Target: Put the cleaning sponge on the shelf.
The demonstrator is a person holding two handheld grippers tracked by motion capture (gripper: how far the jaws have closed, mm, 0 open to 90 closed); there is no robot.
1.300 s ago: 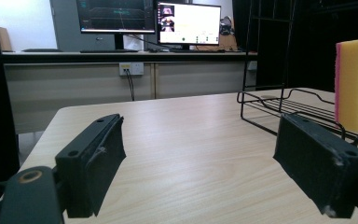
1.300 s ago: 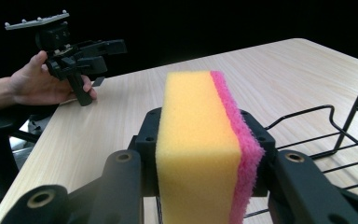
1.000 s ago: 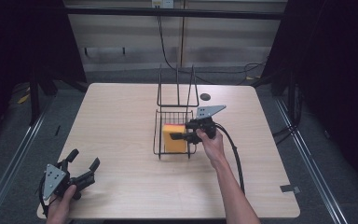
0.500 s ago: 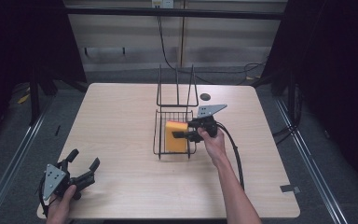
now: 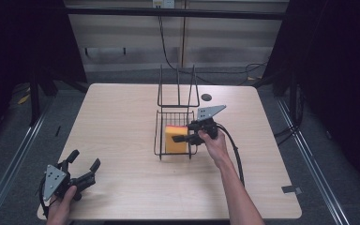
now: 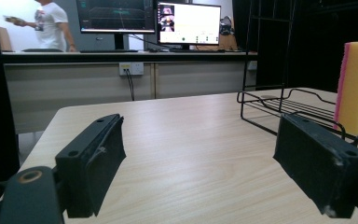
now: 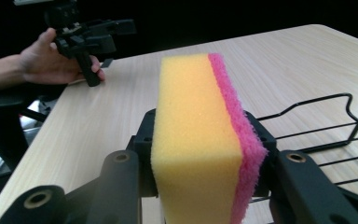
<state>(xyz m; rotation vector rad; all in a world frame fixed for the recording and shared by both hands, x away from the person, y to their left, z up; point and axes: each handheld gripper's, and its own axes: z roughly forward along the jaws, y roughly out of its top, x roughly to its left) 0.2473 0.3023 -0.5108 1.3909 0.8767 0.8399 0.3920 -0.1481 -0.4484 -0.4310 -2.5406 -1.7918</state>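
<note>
- High view: right gripper (image 5: 183, 138) is held w/ its jaws closed on the yellow foam sponge with a pink scouring face (image 5: 176, 139), which stands on edge inside the black wire basket rack (image 5: 161, 123) near mid-desk.
- Right gripper view: sponge (image 7: 204, 140) is seen clamped across its thickness, yellow foam on one pad, pink layer on the other; jaws nearly as closed as they get, foam lightly squeezed.
- Step judged: sponge is either being set into or lifted from the rack; which one can't be told.
- Next move, judged: if placing, jaws need to be opened & backed out w/o snagging the wires; if lifting, sponge must be raised straight up to clear the rim.
- Pose: right forearm is stretched fwd over the light wooden desk (image 5: 122, 122), gripper roughly level, pointing leftward into the rack.
- Left gripper (image 5: 85, 168) is rested at the near-left desk corner, jaws wide open, nothing between them, well apart from the rack.
</note>
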